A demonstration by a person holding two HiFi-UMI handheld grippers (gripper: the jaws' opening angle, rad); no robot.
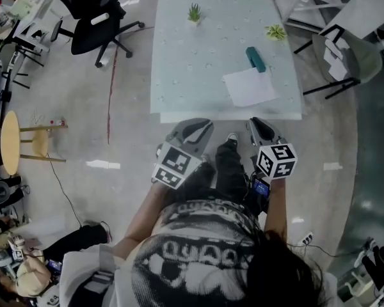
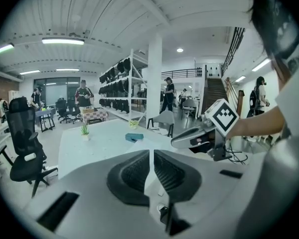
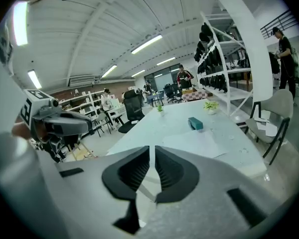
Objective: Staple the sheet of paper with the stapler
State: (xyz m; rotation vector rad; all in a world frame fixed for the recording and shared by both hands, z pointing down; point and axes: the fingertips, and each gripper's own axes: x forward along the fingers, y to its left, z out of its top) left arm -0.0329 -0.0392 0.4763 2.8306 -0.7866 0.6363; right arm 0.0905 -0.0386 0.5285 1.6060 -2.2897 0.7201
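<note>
**Person stands back from the table; sheet lies at 12 o'clock of the right tongs**

Person is nearest the head camera, at 6 o'clock in the head view, with both tools held close to the body and short of the table. Right tongs and left tongs both point toward 12 o'clock. Each pair of jaws is drawn almost together, with only a thin slit between the ribbed pads, and nothing is held in either.

The sheet lies flat on the table's near right part, straight ahead of the right tongs and at about 1 o'clock from the left tongs. The right hand is therefore the nearer one. The stapler sits at the sheet's far edge, touching it or just beside it; which, I cannot tell. Its long axis runs from roughly 11 to 5 o'clock, with the near end toward the sheet's far right corner. I judge that the coming move is a reach forward over the table's near edge, and nothing has been stapled yet.

Containers: two small pots at the far end, one at 12 o'clock and one at 1 o'clock, each holding a green plant.
</note>
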